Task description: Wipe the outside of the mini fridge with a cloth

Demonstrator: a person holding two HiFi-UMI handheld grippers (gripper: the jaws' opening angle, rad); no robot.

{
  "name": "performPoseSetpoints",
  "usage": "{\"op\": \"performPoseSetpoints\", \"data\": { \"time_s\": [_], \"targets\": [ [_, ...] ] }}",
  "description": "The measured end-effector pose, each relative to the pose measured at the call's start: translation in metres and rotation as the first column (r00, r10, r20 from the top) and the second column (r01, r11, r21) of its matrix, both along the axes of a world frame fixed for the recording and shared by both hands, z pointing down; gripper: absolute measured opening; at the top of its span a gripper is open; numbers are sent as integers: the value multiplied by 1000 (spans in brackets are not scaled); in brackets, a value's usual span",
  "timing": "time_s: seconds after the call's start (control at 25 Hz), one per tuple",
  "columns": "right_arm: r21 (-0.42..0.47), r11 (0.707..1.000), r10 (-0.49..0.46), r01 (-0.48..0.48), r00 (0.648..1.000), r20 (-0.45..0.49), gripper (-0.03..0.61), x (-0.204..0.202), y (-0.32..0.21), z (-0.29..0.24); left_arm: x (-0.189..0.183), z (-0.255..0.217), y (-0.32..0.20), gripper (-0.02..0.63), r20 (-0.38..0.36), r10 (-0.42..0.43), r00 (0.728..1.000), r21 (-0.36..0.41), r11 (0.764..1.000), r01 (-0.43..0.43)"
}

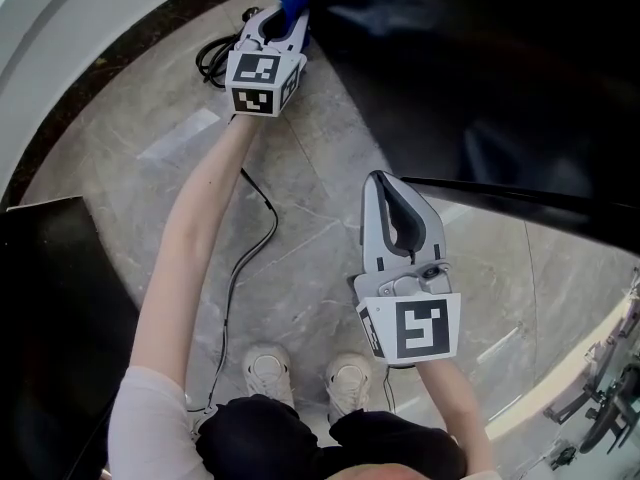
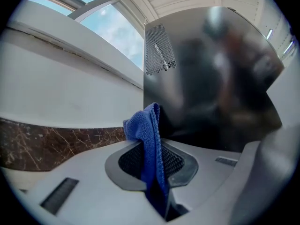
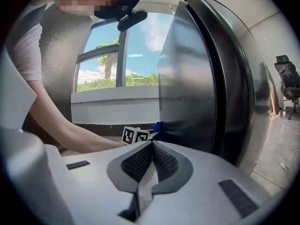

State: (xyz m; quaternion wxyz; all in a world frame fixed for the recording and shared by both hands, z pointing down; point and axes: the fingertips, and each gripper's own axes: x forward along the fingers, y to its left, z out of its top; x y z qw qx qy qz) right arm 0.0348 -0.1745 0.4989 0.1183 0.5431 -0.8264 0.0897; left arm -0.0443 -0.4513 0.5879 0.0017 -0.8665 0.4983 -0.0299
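The mini fridge stands on the pale marble floor ahead of me, close to the white wall under the window. From the head view it is the dark mass that fills the upper right. Its side is brushed steel, with a small perforated vent high on the panel I see from the left gripper view.

The blue cloth sits right at that dark panel, low down near the fridge's corner. It is either touching or just shy of it, and I cannot tell which. My left gripper is clamped on the cloth: the fabric runs down between the two pads and bunches up over their tips. That arm is stretched far forward and to the left.

My right gripper is closed on itself with nothing in it, the pad tips meeting. It hangs nearer to me, just off the fridge's front edge, and points toward the left one. Its camera picks out the left gripper's marker cube beside the steel side.

A black cable trails across the floor from beside my shoes to a coil by the wall. Off to the right, beyond the fridge, an office chair stands well apart.
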Motion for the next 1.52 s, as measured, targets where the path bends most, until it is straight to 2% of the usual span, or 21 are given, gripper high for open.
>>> {"op": "performPoseSetpoints", "data": {
  "time_s": [0.2,0.52,0.6,0.72,1.16,1.52],
  "targets": [
    [7,1000,-4,3,1000,3,11,1,1,-4,8,-1,11,57,-1,35,999,2,999,-35],
    [31,999,-33,32,999,25,12,-9,4,-15,35,-11,60,57,-53,130,990,9,991,-130],
    [41,998,-40,39,999,33,12,-11,6,-18,43,-15,75,57,-87,148,985,5,989,-148],
    [46,998,-49,47,998,45,11,-13,13,-22,53,-21,95,57,-141,151,978,-1,988,-153],
    [98,994,-46,39,996,71,12,9,36,-51,88,-46,161,57,-214,178,960,14,984,-180],
    [139,989,-65,53,995,79,11,14,55,-71,123,-56,223,57,-162,268,950,42,963,-265]
  ]
}}
